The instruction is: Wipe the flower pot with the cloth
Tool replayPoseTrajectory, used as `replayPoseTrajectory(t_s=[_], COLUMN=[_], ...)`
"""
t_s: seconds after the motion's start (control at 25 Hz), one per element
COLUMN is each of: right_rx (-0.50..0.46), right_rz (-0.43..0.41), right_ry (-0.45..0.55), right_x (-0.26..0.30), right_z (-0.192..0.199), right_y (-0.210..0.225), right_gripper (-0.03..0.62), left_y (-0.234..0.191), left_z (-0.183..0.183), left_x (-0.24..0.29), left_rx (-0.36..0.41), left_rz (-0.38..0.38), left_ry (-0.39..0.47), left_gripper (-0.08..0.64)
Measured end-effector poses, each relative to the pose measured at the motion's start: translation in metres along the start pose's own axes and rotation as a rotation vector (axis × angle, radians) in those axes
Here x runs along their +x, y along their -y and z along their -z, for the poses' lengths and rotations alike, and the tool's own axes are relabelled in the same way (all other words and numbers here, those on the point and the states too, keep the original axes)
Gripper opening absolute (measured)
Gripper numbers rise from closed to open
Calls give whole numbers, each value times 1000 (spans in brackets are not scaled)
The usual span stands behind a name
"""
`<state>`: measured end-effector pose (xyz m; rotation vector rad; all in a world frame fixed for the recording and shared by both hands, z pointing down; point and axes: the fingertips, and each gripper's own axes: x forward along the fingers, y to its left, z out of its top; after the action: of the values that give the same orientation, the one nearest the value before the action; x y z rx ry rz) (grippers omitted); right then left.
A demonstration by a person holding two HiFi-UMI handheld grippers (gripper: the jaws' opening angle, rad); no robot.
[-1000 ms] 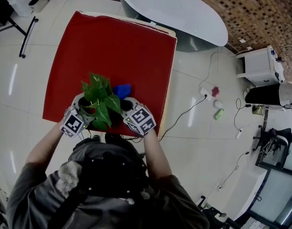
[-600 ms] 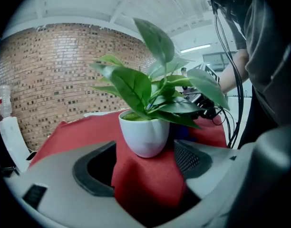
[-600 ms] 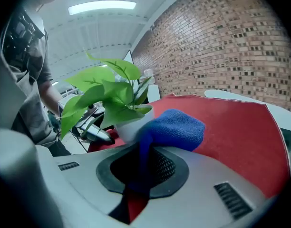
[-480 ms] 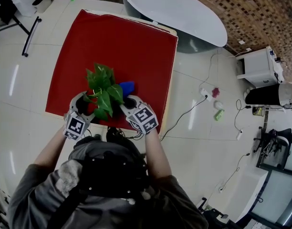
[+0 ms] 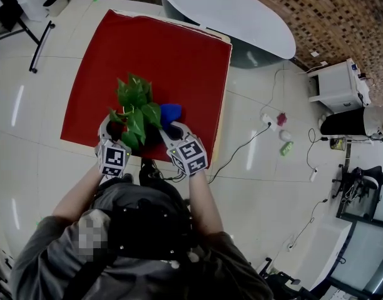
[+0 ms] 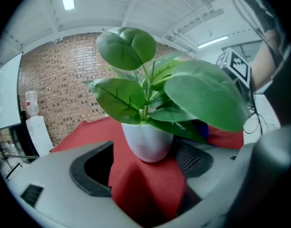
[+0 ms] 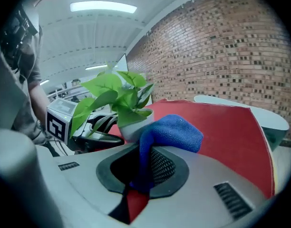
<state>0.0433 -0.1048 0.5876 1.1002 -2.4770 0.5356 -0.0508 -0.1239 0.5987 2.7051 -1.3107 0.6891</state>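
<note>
A leafy green plant in a small white pot stands near the front edge of the red-covered table. From the head view, leaves hide the pot. My left gripper is open, and the pot stands between its fingertips with a thin gap at the left pad. In the head view that gripper is at the plant's near left. My right gripper is shut on a blue cloth, which bulges past the jaws just right of the pot. The cloth shows beside the leaves.
A white oval table stands beyond the red table's far right corner. Cables and small items lie on the tiled floor to the right, near a white cabinet. The person's body is close against the table's front edge.
My left gripper has moved right, in closer to the plant. Plant, cloth and right gripper sit slightly farther from the front edge than a second ago.
</note>
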Motion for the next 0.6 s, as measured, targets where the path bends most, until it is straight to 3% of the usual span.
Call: replayPoseTrajectory(t_s=[0.12,0.28,0.44,0.6], right_rx=[57,68,65,48], right_rz=[62,75,62,39], right_ry=[30,26,28,24], right_x=[-20,-28,-31,-22], right_z=[2,8,13,9], right_y=[12,19,31,36], right_gripper=[63,63,63,63], left_y=[-2,0,16,13], left_z=[-11,-7,-8,-5], left_x=[8,13,23,29], left_rx=[-31,15,72,64], left_rz=[-89,-122,-83,-67], left_ry=[18,-19,-24,-36], left_gripper=[437,437,437,437])
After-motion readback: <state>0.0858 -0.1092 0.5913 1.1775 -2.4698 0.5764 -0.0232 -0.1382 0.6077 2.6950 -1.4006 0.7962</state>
